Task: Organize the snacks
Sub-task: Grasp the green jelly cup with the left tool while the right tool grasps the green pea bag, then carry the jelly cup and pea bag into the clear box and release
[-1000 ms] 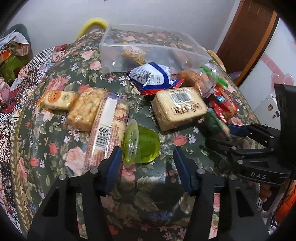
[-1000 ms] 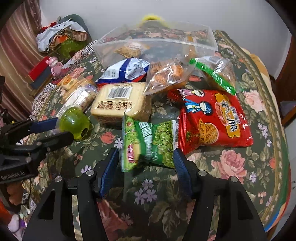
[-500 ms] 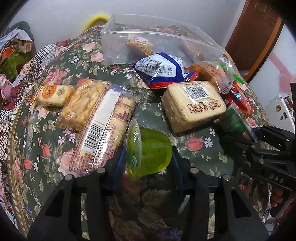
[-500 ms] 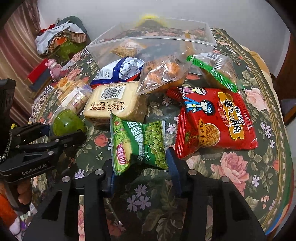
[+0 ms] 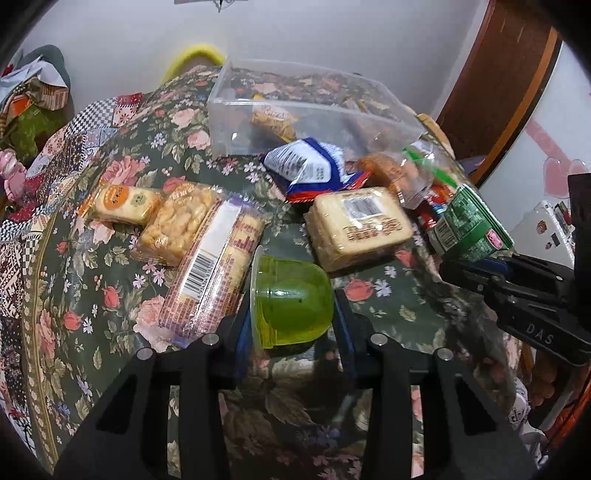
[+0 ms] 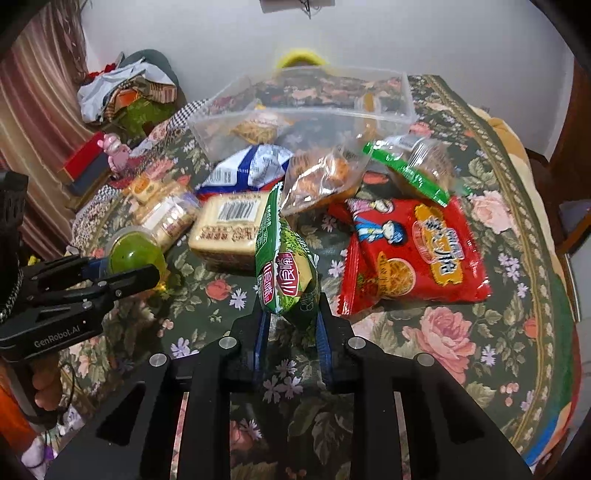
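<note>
Below, the left gripper (image 5: 291, 321) is closing its jaws around the green jelly cup (image 5: 290, 301), pads touching its sides. Right gripper (image 6: 290, 328) pinches the green pea packet (image 6: 284, 258) upright, near a red packet (image 6: 413, 251); clear box (image 6: 306, 114) far behind.

wall (image 6: 406, 33): plain white | door (image 5: 491, 88): brown wood | curtain (image 6: 33, 122): striped | tablecloth (image 6: 461, 350): floral

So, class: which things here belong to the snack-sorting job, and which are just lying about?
Job: green jelly cup, green pea packet, red noodle packet, clear box.

Lying about: pink toy, cloth heap.
</note>
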`<state>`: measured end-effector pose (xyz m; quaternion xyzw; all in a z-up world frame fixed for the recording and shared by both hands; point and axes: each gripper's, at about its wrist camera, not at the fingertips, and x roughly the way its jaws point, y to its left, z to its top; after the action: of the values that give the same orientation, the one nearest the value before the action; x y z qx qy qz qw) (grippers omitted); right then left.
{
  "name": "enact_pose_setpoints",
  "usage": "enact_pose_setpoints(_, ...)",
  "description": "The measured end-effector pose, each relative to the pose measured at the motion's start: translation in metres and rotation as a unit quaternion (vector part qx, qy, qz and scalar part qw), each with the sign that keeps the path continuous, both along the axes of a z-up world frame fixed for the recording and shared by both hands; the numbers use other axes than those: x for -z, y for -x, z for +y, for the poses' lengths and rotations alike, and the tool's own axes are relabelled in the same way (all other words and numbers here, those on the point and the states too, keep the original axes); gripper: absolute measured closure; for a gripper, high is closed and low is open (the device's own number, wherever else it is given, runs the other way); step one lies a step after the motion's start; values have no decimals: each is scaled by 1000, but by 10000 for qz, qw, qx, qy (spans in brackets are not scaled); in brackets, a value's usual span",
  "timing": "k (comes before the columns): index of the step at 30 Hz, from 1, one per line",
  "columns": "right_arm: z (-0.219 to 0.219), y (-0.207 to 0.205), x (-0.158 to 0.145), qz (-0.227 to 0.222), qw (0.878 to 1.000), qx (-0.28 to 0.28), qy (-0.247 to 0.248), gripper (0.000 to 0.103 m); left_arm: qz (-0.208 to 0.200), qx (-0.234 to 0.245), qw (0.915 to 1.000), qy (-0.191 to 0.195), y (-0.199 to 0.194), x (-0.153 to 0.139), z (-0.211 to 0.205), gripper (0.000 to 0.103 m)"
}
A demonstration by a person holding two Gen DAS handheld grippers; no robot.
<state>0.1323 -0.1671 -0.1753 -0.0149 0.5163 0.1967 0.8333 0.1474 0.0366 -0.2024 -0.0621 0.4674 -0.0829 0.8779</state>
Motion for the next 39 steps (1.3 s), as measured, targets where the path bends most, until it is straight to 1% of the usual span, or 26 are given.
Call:
enact_pose_setpoints(5, -4, -1, -14, -182, 9998, 39, -58, 82, -229, 33, 9997, 33, 4, -20, -4, 63)
enact_pose_setpoints(11, -5, -8, -35, -480, 9988, 32, -116, 82, -510, 22, 9986, 106, -1, -47, -6, 63)
enact_pose_setpoints(15, -4, -18, -48, -685, 9975, 17, -146, 82, -682, -12, 9976, 110, -9, -62, -6, 63)
enact_pose_setpoints(22, -2, -36, -60, -912, 9957, 13, -174, 82, -907, -79, 9958, 124, -32, -83, -3, 63)
enact_pose_setpoints(32, -2, -76, -68, -1108, 9937, 91, -172, 82, -1150, -101, 9933, 64, -77, -102, -5, 63)
enact_pose_setpoints(39, 0, -105, -67, -1168, 9930, 126, -126, 82, -1200, -79, 9927, -11, -110, -102, -13, 63)
